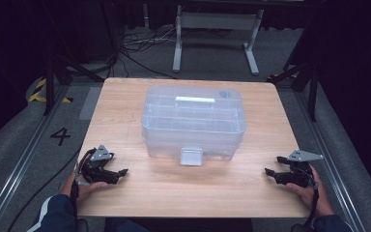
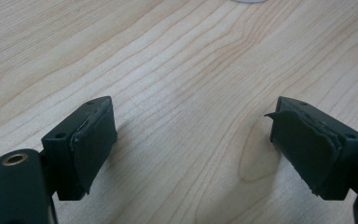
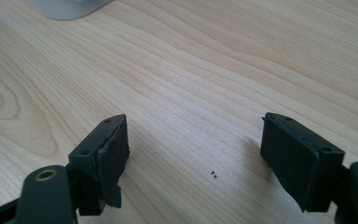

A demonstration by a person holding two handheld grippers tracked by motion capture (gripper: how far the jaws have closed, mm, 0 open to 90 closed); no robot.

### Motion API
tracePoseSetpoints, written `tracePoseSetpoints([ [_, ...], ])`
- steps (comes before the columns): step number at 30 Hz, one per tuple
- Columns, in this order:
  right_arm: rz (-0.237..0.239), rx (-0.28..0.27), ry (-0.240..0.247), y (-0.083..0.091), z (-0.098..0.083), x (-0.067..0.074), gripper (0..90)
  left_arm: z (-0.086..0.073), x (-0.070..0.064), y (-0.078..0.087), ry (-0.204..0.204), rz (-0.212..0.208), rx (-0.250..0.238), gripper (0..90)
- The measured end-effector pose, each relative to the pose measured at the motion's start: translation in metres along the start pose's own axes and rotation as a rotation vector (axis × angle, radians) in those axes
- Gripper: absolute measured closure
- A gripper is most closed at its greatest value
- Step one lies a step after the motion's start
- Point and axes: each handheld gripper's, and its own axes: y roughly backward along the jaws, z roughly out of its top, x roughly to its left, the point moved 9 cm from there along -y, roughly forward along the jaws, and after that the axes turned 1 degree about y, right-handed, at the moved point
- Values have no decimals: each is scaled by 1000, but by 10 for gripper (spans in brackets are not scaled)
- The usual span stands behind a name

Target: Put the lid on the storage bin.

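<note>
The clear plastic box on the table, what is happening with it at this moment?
A person sits at a wooden table with a two-jaw gripper in each hand. The clear plastic box, lid closed and front latch down, stands in the middle, and nothing touches it. The left gripper rests near the table's front left corner, the right gripper near the front right. Both point inward toward the box, jaws open with only bare wood between them.
</note>
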Motion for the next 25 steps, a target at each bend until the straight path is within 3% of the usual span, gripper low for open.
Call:
tracePoseSetpoints([
  [13,-2,0,-2,0,0,0,237,0,1,0,-6,1,1,144],
  [25,-2,1,-3,0,0,0,237,2,1,-2,22,23,2,145],
])
